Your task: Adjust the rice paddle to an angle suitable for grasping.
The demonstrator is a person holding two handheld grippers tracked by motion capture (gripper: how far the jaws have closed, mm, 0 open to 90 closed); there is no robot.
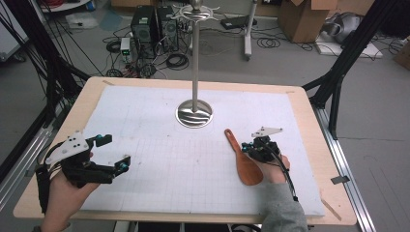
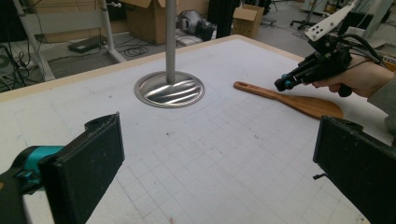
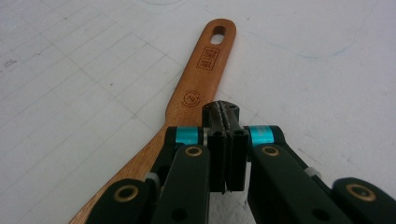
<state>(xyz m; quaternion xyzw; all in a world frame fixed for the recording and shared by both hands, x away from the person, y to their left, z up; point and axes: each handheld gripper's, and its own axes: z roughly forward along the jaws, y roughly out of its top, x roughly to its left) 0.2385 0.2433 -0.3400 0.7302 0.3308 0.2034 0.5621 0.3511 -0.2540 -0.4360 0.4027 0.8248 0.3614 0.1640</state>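
- Left gripper (image 1: 112, 152): held low at the near left of the table, jaws spread wide, nothing between them. In the left gripper view the two black pads (image 2: 91, 161) stand far apart with bare gridded mat between.
- Left hand (image 1: 60, 191) grips the tool body from below; a grey three-cornered plate sits on top.
- Right gripper (image 1: 247, 148): near right of the table, jaws clenched flat together. The right gripper view shows the pads meeting face to face with nothing caught between them (image 3: 226, 114).
- Right hand (image 1: 273, 169) and a grey sleeve come in from the bottom edge.
- Wooden spatula (image 1: 241, 158): lies flat on the white mat (image 1: 159, 125), right of centre, blade toward the person, handle with its hanging hole pointing away toward the stand. The closed right tips sit just at the handle's right edge, near where handle widens into blade; touching or a hair above, I cannot tell.
- Same spatula in the left gripper view (image 2: 299, 100), with the right gripper (image 2: 282, 84) just over its handle.
- Metal stand (image 1: 195, 113): round shiny base on the mat beyond the spatula, well apart from it, upright pole rising from its middle.
- Beyond the table: floor with cables, computer towers (image 1: 152, 31), cardboard boxes.
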